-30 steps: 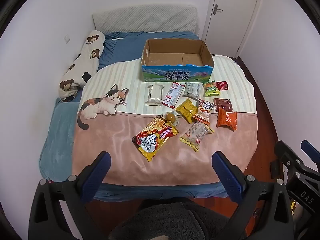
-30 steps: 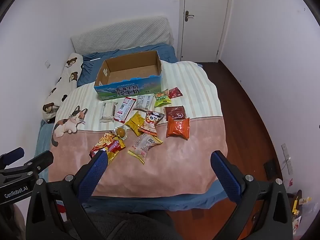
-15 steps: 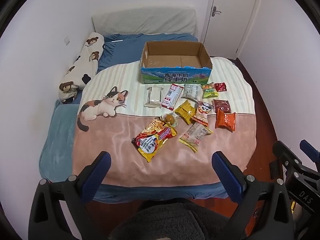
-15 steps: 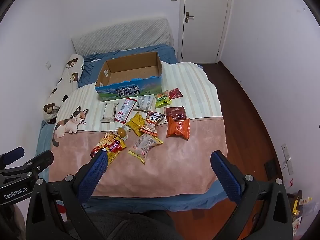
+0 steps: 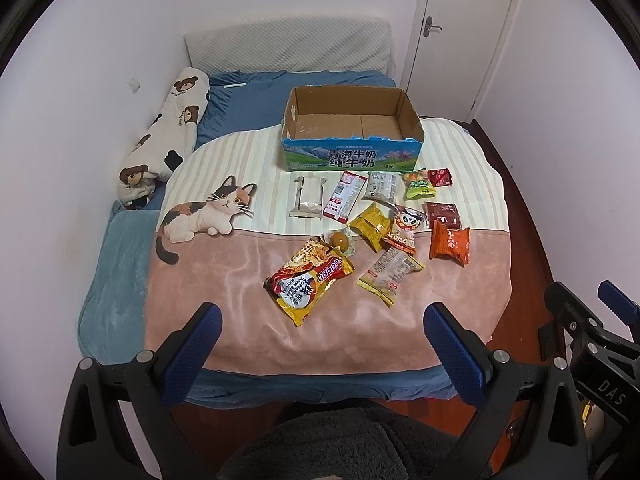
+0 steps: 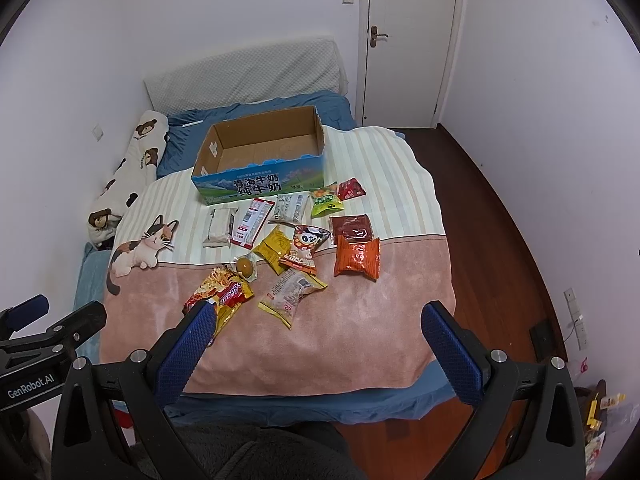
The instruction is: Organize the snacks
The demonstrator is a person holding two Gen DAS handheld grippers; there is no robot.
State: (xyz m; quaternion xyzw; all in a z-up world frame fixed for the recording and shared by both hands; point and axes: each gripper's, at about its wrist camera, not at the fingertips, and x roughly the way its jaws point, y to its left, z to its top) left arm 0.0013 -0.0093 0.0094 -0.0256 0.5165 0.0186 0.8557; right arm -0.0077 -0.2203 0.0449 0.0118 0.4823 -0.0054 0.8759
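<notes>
Several snack packets lie on the bed blanket: a red-yellow noodle bag (image 5: 309,280) (image 6: 221,295), an orange packet (image 5: 449,242) (image 6: 357,257), a panda packet (image 5: 405,227) (image 6: 305,249), a green packet (image 5: 418,187) and others. An empty open cardboard box (image 5: 352,157) (image 6: 260,184) stands behind them. My left gripper (image 5: 320,342) is open and empty, held above the bed's near edge. My right gripper (image 6: 320,340) is open and empty, also at the near edge, its left finger over the noodle bag's corner.
A cat-print blanket (image 5: 200,216) covers the bed. A bear-print pillow (image 5: 168,140) lies along the left wall. A white door (image 6: 408,40) is at the back right, with dark wood floor (image 6: 500,220) to the right of the bed.
Both views have shifted slightly; the bed and snacks sit a little farther away and higher in frame. Both grippers stay open. No snack has moved.
</notes>
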